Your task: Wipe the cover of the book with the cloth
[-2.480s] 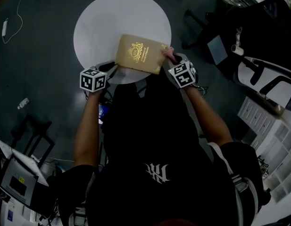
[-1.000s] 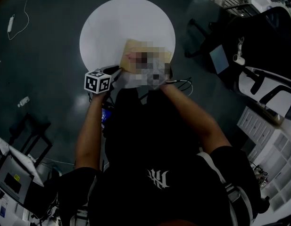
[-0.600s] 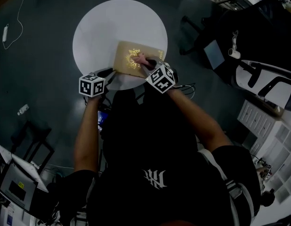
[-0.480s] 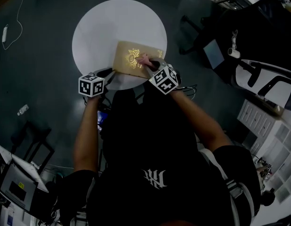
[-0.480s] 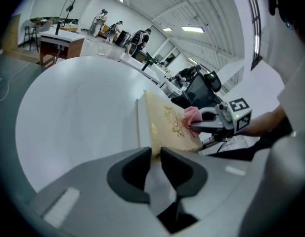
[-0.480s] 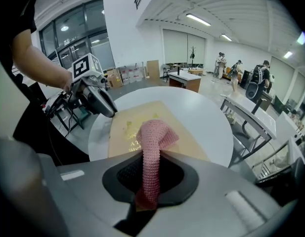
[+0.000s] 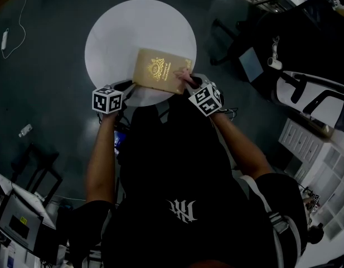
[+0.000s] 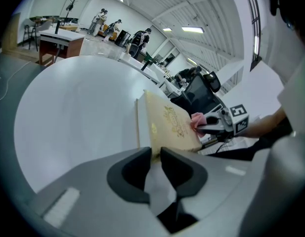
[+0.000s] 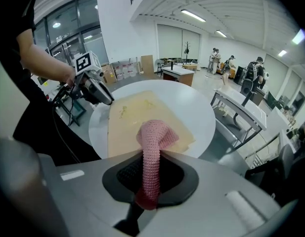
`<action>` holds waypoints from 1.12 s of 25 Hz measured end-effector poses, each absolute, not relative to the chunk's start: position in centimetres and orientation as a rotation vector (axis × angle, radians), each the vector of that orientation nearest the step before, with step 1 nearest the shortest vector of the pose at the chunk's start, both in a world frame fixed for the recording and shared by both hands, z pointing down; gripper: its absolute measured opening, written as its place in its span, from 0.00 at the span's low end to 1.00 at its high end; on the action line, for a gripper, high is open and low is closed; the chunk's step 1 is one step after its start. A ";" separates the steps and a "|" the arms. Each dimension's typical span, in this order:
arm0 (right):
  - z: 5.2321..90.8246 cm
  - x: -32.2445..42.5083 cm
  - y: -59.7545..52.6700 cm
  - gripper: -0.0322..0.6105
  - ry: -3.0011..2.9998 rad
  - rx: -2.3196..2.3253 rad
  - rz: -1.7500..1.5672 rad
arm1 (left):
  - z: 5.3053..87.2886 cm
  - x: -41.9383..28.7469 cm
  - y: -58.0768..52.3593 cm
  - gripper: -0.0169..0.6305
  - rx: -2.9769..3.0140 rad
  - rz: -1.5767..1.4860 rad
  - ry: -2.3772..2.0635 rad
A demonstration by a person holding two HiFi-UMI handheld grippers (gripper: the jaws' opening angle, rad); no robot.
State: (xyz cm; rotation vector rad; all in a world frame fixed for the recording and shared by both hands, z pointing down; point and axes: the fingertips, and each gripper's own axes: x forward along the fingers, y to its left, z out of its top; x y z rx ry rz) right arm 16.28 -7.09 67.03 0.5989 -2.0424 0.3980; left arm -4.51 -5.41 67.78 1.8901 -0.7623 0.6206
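Table: a round white table point(image 7: 121, 32) was seen from above on a dark floor.
Book: a tan book point(image 7: 161, 71) with a gold ornament was laid cover up on the table's near side, its near edge close to the table's rim.
Left gripper: the left gripper point(image 8: 156, 157) was closed on the book's near left corner, just at the table's near rim.
Right gripper: the right gripper point(image 9: 151, 174) was clamped on a pink knitted cloth point(image 9: 153, 147), above the table's near right rim.
Cloth: its free end was bunched against the cover at the book's right near corner, inside the table's rim.
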 end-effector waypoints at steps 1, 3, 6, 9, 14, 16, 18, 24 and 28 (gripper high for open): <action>67.2 16.8 -7.0 0.11 -2.022 0.606 0.403 | 67.8 -4.5 -5.4 0.14 1.892 0.620 -0.761; 68.0 18.6 -6.6 0.11 -1.952 0.623 0.427 | 67.7 -4.5 -5.4 0.14 1.893 0.618 -0.761; 67.7 20.7 -6.3 0.11 -1.927 0.678 0.469 | 67.8 -4.4 -5.2 0.14 1.892 0.616 -0.763; 63.0 17.4 -7.9 0.11 -2.085 0.730 0.452 | 67.9 -4.4 -5.3 0.14 1.897 0.618 -0.760; 58.7 5.3 -9.3 0.11 -2.338 0.587 0.458 | 67.9 -4.8 -5.3 0.14 1.894 0.610 -0.765; 59.4 1.4 -9.3 0.11 -2.362 0.516 0.469 | 67.8 -4.7 -5.2 0.14 1.893 0.610 -0.766; 60.9 -1.4 -9.2 0.11 -2.354 0.451 0.467 | 67.9 -4.6 -5.1 0.14 1.891 0.610 -0.768; 65.1 -5.0 -8.7 0.11 -2.275 0.326 0.314 | 68.1 -4.6 -5.1 0.14 1.884 0.592 -0.787; 66.6 -4.8 -8.2 0.11 -2.216 0.295 0.252 | 68.1 -4.8 -5.1 0.14 1.882 0.588 -0.796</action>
